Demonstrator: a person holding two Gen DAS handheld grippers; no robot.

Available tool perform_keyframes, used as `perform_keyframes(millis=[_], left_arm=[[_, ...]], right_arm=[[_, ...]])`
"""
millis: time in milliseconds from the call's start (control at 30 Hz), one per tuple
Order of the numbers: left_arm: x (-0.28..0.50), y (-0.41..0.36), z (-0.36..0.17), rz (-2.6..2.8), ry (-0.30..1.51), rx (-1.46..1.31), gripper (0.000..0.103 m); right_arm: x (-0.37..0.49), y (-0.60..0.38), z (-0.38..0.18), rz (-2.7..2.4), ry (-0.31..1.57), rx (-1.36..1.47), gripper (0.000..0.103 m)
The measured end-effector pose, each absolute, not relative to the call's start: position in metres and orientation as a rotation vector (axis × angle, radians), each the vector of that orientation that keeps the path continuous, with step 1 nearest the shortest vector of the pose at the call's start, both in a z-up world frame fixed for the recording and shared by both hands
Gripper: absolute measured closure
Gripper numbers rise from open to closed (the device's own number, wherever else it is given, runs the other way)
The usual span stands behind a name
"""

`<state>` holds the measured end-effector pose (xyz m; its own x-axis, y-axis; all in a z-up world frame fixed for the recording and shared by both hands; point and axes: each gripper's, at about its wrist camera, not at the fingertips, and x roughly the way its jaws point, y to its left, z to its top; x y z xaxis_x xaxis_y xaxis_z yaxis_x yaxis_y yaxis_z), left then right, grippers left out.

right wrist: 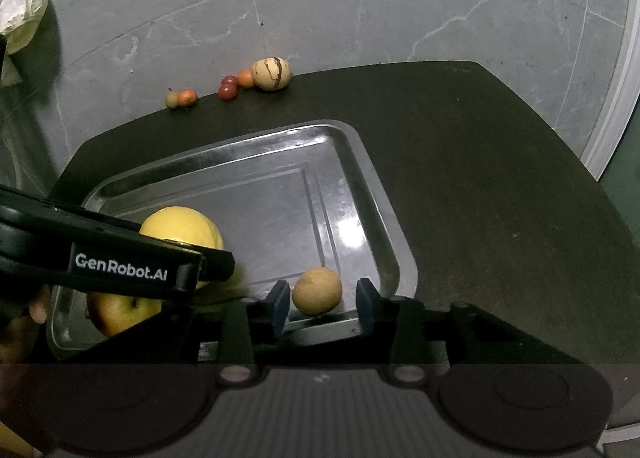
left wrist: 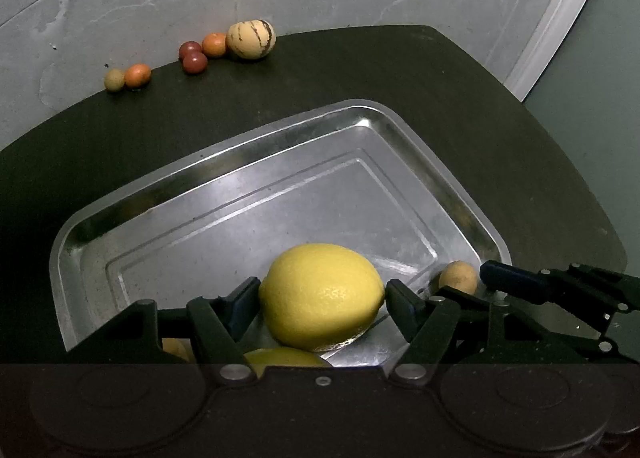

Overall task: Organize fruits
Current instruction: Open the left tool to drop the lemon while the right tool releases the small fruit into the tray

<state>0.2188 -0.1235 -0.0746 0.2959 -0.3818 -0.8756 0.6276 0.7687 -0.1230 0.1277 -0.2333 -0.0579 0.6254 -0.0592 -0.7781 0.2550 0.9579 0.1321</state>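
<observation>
While you hold both grippers low over it, the dark desk (left wrist: 460,130) carries the metal tray (left wrist: 224,150) in the middle. Your left gripper (left wrist: 322,298) has its jaws spread either side of the lemon (left wrist: 322,294) in the tray, pads at its flanks; whether they press it, you can't tell. Your right gripper (right wrist: 323,298) is spread wide around the small tan fruit (right wrist: 317,291) at the tray's near right corner, gaps both sides. An apple (right wrist: 120,314) lies in the tray beside the lemon. At the desk's far edge: striped melon (left wrist: 251,39), touching an orange fruit (left wrist: 215,44), two red ones (left wrist: 193,57), then another orange (left wrist: 137,75) and a tan one (left wrist: 115,80).
</observation>
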Motion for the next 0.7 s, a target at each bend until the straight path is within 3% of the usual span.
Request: perform_keyframes(millis=[133,300,433,633,700], left_arm=[[0.217,-0.123,-0.074,-0.678,1.082,0.265,0.031],[0.214,-0.119,-0.068,-0.694,1.057,0.262,0.019],[0.212,-0.113,-0.063,-0.693,1.038,0.275,0.017],[0.207,-0.094,-0.055,-0.672,1.025,0.284,0.015],[0.207,-0.083,-0.054,-0.660,1.024,0.277,0.008]], right_arm=[[0.127,-0.232,-0.057,-0.181,0.874,0.235,0.055],[0.124,-0.229,-0.052,-0.185,0.870,0.219,0.045],[0.120,-0.226,-0.046,-0.190,0.864,0.209,0.039],[0.110,-0.220,-0.037,-0.186,0.874,0.202,0.020],[0.106,-0.217,-0.033,-0.181,0.881,0.206,0.015]])
